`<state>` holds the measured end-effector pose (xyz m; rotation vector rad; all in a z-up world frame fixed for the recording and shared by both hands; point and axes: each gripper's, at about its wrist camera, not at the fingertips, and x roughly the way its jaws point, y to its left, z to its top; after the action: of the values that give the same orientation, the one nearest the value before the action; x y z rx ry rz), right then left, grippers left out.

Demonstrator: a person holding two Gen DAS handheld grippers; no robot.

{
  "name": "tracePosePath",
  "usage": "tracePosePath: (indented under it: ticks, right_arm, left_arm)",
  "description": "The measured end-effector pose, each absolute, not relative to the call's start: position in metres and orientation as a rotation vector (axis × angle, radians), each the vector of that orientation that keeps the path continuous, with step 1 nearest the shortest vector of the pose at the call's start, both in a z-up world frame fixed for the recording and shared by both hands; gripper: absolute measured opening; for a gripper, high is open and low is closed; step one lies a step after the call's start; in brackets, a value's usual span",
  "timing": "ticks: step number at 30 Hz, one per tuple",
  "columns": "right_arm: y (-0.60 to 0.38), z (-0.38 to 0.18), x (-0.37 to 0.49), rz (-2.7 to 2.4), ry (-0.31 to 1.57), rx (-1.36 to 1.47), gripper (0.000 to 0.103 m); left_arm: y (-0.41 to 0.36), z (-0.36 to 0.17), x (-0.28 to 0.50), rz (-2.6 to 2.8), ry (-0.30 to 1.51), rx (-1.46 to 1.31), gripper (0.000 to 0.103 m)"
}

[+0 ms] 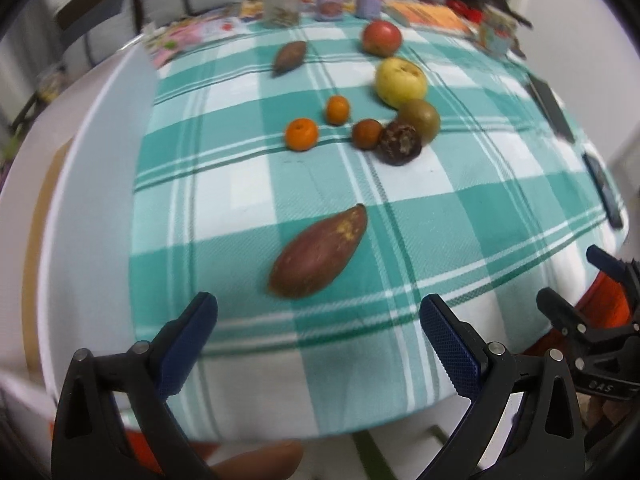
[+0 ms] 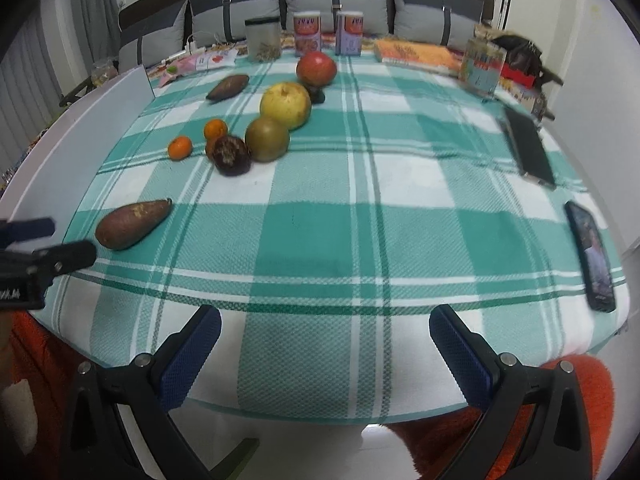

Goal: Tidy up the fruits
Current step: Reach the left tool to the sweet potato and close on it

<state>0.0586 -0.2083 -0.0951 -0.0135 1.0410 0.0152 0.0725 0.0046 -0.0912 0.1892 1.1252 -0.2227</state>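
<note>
Checked cloth [image 2: 320, 240] over a table, sofa behind. We hold left gripper [image 1: 316, 312] and right gripper [image 2: 324, 324] at the near edge, both with jaws wide and empty. Fruit cluster sits upper centre — pear [image 2: 285, 105], apple [image 2: 316, 68], oranges [image 2: 179, 148]; sweet potato [image 1: 319, 251] lies nearest, lower centre. Nothing grasped yet; next we likely close on it. Phones [image 2: 591, 256] crowd the right edge — centre lies open.

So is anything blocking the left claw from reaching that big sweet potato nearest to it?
Nothing visible. The left claw is open, and only bare checked tablecloth lies between it and the sweet potato.
</note>
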Motion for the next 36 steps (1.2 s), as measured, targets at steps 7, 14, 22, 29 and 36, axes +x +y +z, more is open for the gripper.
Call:
tracePosePath:
  ticks: [7, 14, 22, 29, 36]
  right_arm:
    - [-0.211, -0.112, 0.063, 0.023, 1.095, -0.002, 0.103]
    - [-0.208, -0.12, 0.066, 0.027, 1.124, -0.013, 0.103]
    - [-0.207, -0.129, 0.07, 0.025, 1.153, -0.013, 0.103]
    - [-0.208, -0.135, 0.074, 0.026, 1.177, -0.002, 0.103]
    - [-0.215, -0.135, 0.074, 0.014, 1.176, 0.037, 0.103]
  left_arm:
    - [-0.012, -0.119, 0.106, -0.208, 1.153, 0.298, 0.102]
    - [-0.017, -0.141, 0.127, -0.196, 1.183, 0.351, 0.102]
    - [-0.011, -0.146, 0.136, -0.243, 1.194, 0.295, 0.103]
    - [-0.002, -0.15, 0.14, -0.272, 1.238, 0.217, 0.103]
    - [-0.007, -0.146, 0.147, -0.349, 1.361, 0.333, 0.1]
